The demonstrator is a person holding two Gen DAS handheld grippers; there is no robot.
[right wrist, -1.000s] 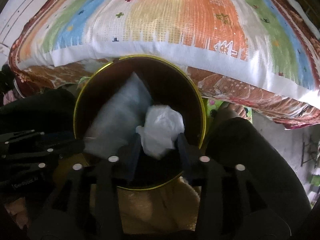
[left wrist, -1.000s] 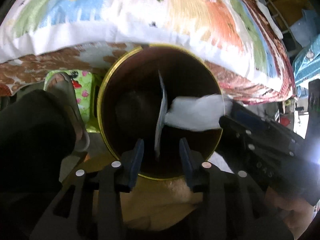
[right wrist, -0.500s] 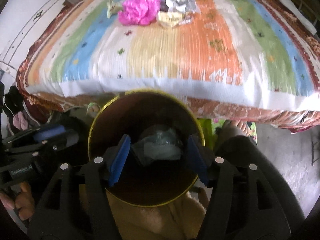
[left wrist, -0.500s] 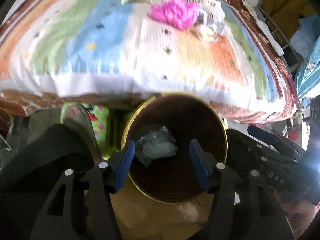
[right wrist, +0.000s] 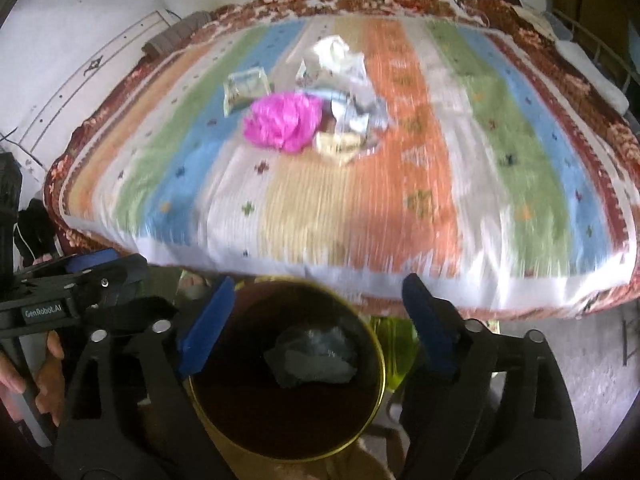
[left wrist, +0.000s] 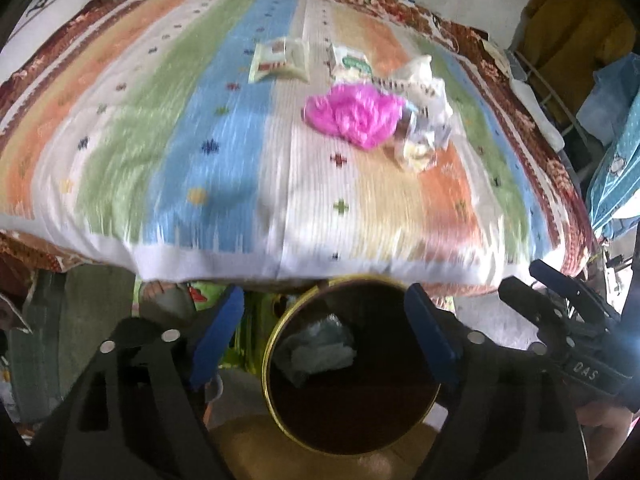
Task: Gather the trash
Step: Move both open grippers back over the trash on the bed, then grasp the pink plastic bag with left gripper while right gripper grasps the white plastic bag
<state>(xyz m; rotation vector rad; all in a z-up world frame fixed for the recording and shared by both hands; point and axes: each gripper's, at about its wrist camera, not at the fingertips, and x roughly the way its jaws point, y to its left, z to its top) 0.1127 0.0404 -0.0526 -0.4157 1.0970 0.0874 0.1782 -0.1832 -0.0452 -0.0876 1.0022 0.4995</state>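
A dark bin with a gold rim [left wrist: 267,354] [right wrist: 380,364] stands below the bed's edge, with crumpled clear and white trash [left wrist: 320,346] [right wrist: 314,354] lying inside. My left gripper [left wrist: 324,334] hovers above the bin, jaws opening wide, nothing between them. My right gripper [right wrist: 316,330] hangs over the bin too, jaws opening, also holding nothing. On the striped bedspread [left wrist: 224,152] [right wrist: 400,184] lie a pink crumpled bag [left wrist: 354,114] [right wrist: 284,120], snack wrappers [left wrist: 280,60] [right wrist: 246,88] and crumpled clear plastic [left wrist: 420,124] [right wrist: 352,112].
The right gripper's body [left wrist: 572,336] shows at the right of the left wrist view; the left gripper's body [right wrist: 72,292] and a hand [right wrist: 44,376] at the left of the right wrist view. A green patterned item [left wrist: 200,296] lies beside the bin. Clothes [left wrist: 576,32] hang far right.
Both grippers let go of their trash, which dropped into the bin. Both opened wide, rose and tilted up, so the bedspread and its remaining trash came into view.
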